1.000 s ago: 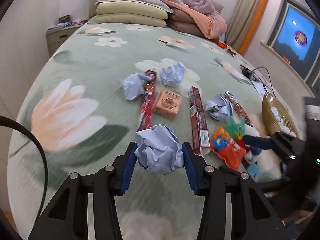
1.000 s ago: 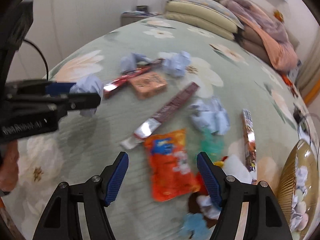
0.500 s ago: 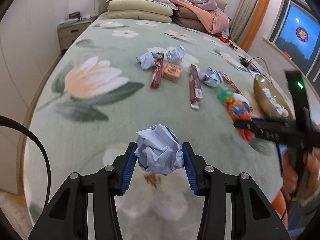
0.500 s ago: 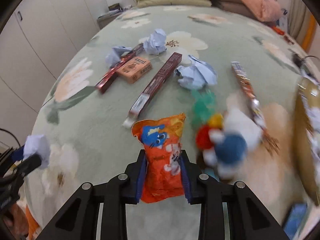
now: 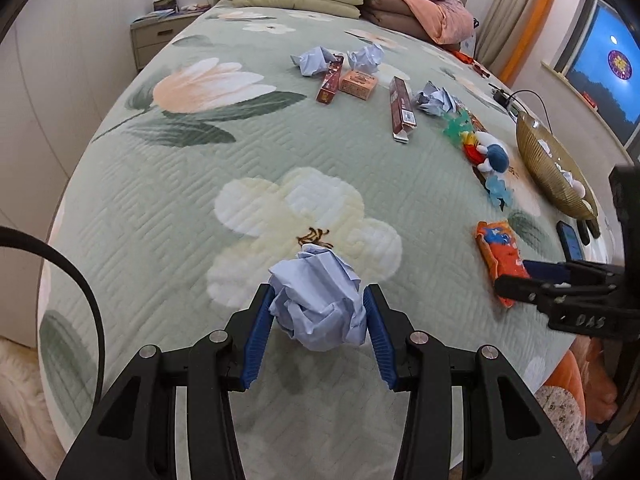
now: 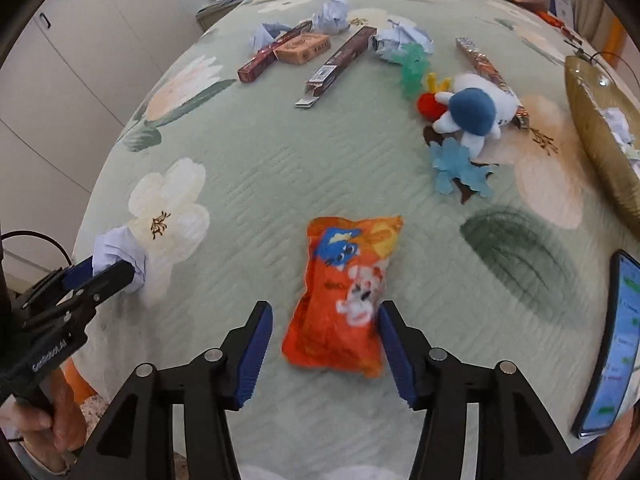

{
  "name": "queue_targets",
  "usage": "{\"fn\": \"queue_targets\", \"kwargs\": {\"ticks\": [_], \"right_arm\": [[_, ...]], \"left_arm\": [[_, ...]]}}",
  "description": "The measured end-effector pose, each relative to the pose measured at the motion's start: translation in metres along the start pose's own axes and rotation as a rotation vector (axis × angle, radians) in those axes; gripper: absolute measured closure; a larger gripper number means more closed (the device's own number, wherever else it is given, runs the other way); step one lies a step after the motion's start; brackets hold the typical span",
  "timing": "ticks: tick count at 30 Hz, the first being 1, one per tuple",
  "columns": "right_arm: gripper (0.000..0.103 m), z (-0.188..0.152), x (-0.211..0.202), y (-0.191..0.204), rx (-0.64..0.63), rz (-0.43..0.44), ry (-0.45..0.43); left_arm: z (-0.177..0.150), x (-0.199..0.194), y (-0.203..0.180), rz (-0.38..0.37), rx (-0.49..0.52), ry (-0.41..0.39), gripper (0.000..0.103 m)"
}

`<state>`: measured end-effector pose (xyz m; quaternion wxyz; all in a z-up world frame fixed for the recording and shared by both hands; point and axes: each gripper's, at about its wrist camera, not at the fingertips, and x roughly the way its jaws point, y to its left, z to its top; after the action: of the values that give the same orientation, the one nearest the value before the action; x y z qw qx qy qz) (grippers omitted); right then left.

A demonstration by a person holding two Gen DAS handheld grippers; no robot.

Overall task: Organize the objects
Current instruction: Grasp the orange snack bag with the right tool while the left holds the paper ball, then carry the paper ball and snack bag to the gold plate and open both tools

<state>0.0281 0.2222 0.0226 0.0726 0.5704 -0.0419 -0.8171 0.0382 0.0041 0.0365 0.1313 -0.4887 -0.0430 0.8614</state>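
Observation:
A crumpled pale-blue paper ball (image 5: 316,308) is squeezed between the blue pads of my left gripper (image 5: 318,292), just above the green flowered bedspread (image 5: 200,184) near its front edge. An orange snack bag (image 6: 344,292) lies on the bedspread between the fingers of my right gripper (image 6: 325,312). Its jaws are opening, and a gap shows between the left pad and the bag. The left wrist view shows that bag (image 5: 498,256) at the right with the right gripper (image 5: 532,276) over it. In the right wrist view the left gripper (image 6: 100,272) is at the left edge.
Farther up the bed lie long dark-red boxes (image 5: 402,108), an orange box (image 5: 358,84), more paper balls (image 5: 434,100), a plush toy (image 6: 472,116) and blue and green soft shapes. A golden bowl (image 6: 600,128) holding paper and a phone (image 6: 612,344) sit at the right. Pillows are stacked at the head.
Both grippers drew back from the pile toward the bed's near edge. The left kept hold of its paper ball. The right gripped the orange bag, carried it back, then released it.

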Motion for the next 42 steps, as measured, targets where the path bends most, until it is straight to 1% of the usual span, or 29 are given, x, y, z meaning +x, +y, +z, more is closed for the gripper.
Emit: {"fn": "queue_targets", "kwargs": {"ticks": [2, 4, 8, 9, 10, 12, 14, 15, 17, 18, 21, 23, 25, 27, 30, 32, 33, 35, 36, 37, 39, 42], "right_arm": [[0.045, -0.003, 0.004, -0.002, -0.01, -0.035, 0.012], [0.045, -0.004, 0.009, -0.008, 0.013, -0.021, 0.021], [0.045, 0.002, 0.011, -0.012, 0.083, 0.005, -0.012], [0.056, 0.003, 0.011, -0.014, 0.101, 0.001, -0.019], [0.064, 0.004, 0.01, -0.014, 0.111, -0.019, -0.029], [0.075, 0.004, 0.007, -0.016, 0.125, -0.018, -0.05], [0.079, 0.001, 0.0, -0.021, 0.159, 0.013, -0.086], [0.079, -0.002, -0.005, -0.024, 0.171, 0.024, -0.108], [0.079, -0.008, -0.02, -0.033, 0.191, 0.014, -0.156], [0.079, -0.009, -0.027, -0.038, 0.203, 0.006, -0.172], [0.079, -0.012, -0.054, -0.068, 0.266, 0.01, -0.218], [0.079, -0.01, -0.08, -0.09, 0.296, -0.01, -0.27], [0.079, -0.006, -0.113, -0.117, 0.319, -0.047, -0.342], [0.079, 0.001, -0.141, -0.138, 0.341, -0.084, -0.403], [0.079, 0.011, -0.194, -0.185, 0.388, -0.153, -0.506], [0.079, 0.02, -0.217, -0.205, 0.397, -0.193, -0.551], [0.079, 0.022, -0.228, -0.216, 0.402, -0.214, -0.568], [0.079, 0.032, -0.242, -0.236, 0.412, -0.242, -0.593], [0.079, 0.037, -0.245, -0.244, 0.417, -0.246, -0.599], [0.079, 0.045, -0.246, -0.256, 0.421, -0.253, -0.605], [0.079, 0.055, -0.241, -0.269, 0.422, -0.271, -0.602], [0.079, 0.071, -0.228, -0.289, 0.429, -0.283, -0.581]], "left_arm": [[0.001, 0.0, 0.0, -0.004, -0.003, 0.002, 0.06], [0.0, 0.0, -0.001, -0.001, 0.004, 0.001, 0.06], [-0.001, 0.002, -0.002, 0.002, 0.006, 0.002, 0.06], [-0.001, 0.002, -0.003, 0.003, 0.004, 0.002, 0.06], [0.0, 0.002, -0.003, 0.004, 0.003, 0.003, 0.06], [0.001, 0.001, -0.005, -0.005, 0.002, 0.003, 0.06], [0.003, -0.003, -0.005, -0.085, -0.021, -0.009, 0.06], [0.005, -0.005, -0.008, -0.103, -0.025, -0.013, 0.06], [0.011, -0.01, -0.018, -0.109, -0.002, -0.028, 0.06], [0.016, -0.013, -0.028, -0.108, 0.024, -0.037, 0.06], [0.033, -0.021, -0.054, -0.14, 0.075, -0.069, 0.06], [0.051, -0.03, -0.079, -0.165, 0.122, -0.109, 0.06], [0.073, -0.04, -0.109, -0.191, 0.178, -0.163, 0.06], [0.096, -0.048, -0.142, -0.245, 0.235, -0.206, 0.06], [0.133, -0.049, -0.186, -0.384, 0.278, -0.234, 0.06], [0.153, -0.044, -0.214, -0.427, 0.295, -0.25, 0.06], [0.164, -0.04, -0.229, -0.432, 0.311, -0.258, 0.06], [0.179, -0.03, -0.257, -0.444, 0.34, -0.267, 0.06], [0.187, -0.022, -0.274, -0.463, 0.354, -0.262, 0.06], [0.192, -0.016, -0.283, -0.477, 0.358, -0.256, 0.06], [0.203, -0.001, -0.304, -0.519, 0.365, -0.24, 0.06], [0.215, 0.023, -0.331, -0.529, 0.366, -0.222, 0.06]]}}
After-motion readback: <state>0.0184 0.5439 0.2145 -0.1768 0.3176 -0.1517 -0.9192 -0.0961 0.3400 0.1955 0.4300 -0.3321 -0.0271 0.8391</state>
